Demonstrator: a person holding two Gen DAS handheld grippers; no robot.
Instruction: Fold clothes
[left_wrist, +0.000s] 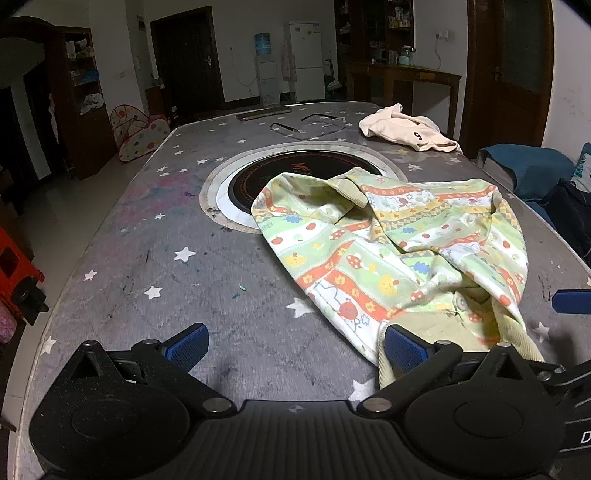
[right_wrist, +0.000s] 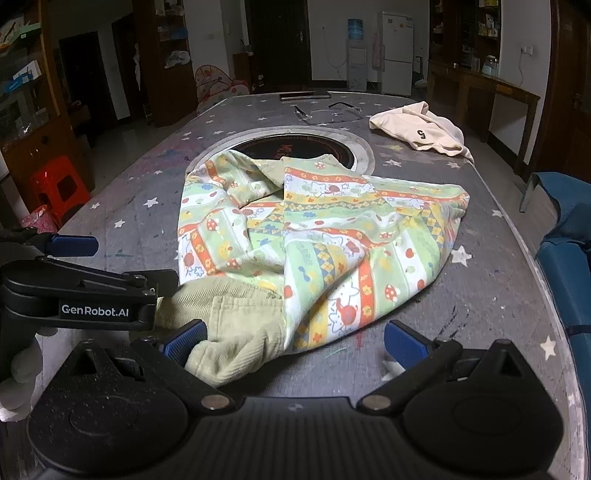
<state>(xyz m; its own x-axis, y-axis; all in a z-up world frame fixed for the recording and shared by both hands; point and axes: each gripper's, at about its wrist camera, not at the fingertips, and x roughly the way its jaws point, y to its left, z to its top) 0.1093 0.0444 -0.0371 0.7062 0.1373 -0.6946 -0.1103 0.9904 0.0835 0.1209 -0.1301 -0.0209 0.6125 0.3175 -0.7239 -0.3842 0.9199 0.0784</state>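
A child's garment (left_wrist: 399, 251) printed with green, orange and yellow bands lies crumpled on the grey star-patterned table (left_wrist: 184, 288). Its ribbed pale-green hem (right_wrist: 229, 332) faces me at the near edge. My left gripper (left_wrist: 295, 347) is open, and its right finger (left_wrist: 404, 349) rests at the edge of that hem. My right gripper (right_wrist: 295, 343) is also open, low over the table, with the ribbed hem lying against its left finger (right_wrist: 184, 341) and partly inside the gap. Nothing is clamped. One blue finger (right_wrist: 74, 245) of the left gripper shows in the right wrist view.
A cream garment (left_wrist: 410, 131) lies at the table's far right. A round black cooktop (left_wrist: 295, 173) is set into the table, partly under the printed garment. Glasses (left_wrist: 314, 123) and a dark flat bar (left_wrist: 264, 112) lie at the far end. A blue seat (right_wrist: 569, 258) stands right, a red stool (right_wrist: 59, 184) left.
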